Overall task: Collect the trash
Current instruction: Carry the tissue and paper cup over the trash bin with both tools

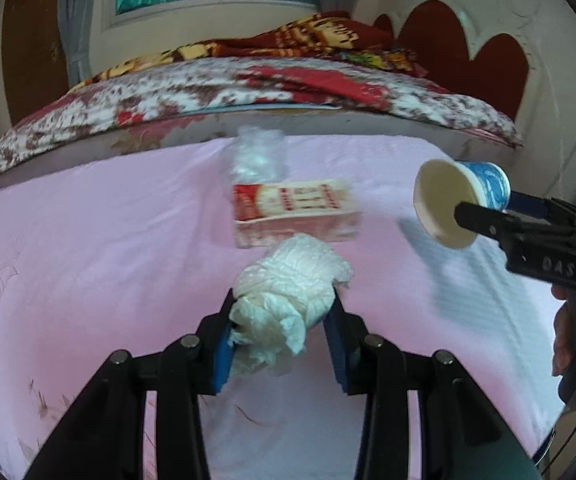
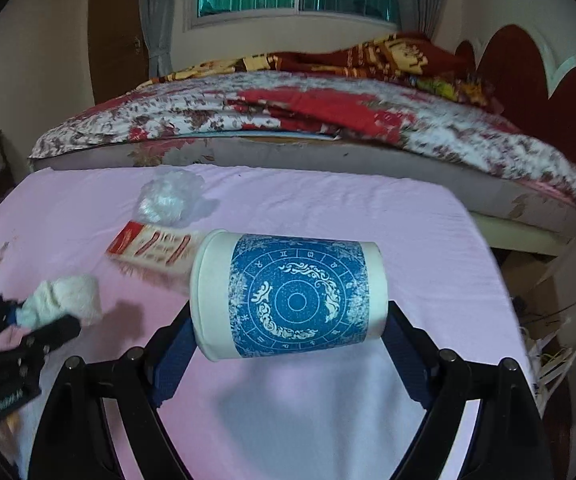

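our left gripper [image 1: 284, 320] pinched the crumpled tissue [image 1: 288, 300] at lower centre, jaws narrow so nothing dropped. our right gripper [image 2: 288, 320] spanned the paper cup [image 2: 288, 296] sideways, jaws wide, pads on rim and base. the red carton [image 1: 294, 210] and plastic wad [image 1: 258, 156] lay mid-frame; the pink sheet [image 1: 88, 240] left open room toward its edges.

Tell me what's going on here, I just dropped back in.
A person is clearing trash off the pink sheet. The left tool grips a crumpled tissue; the right tool holds a blue-patterned paper cup sideways, end to end. Both are lifted clear. A red-and-white box and crumpled clear plastic remain on the sheet.
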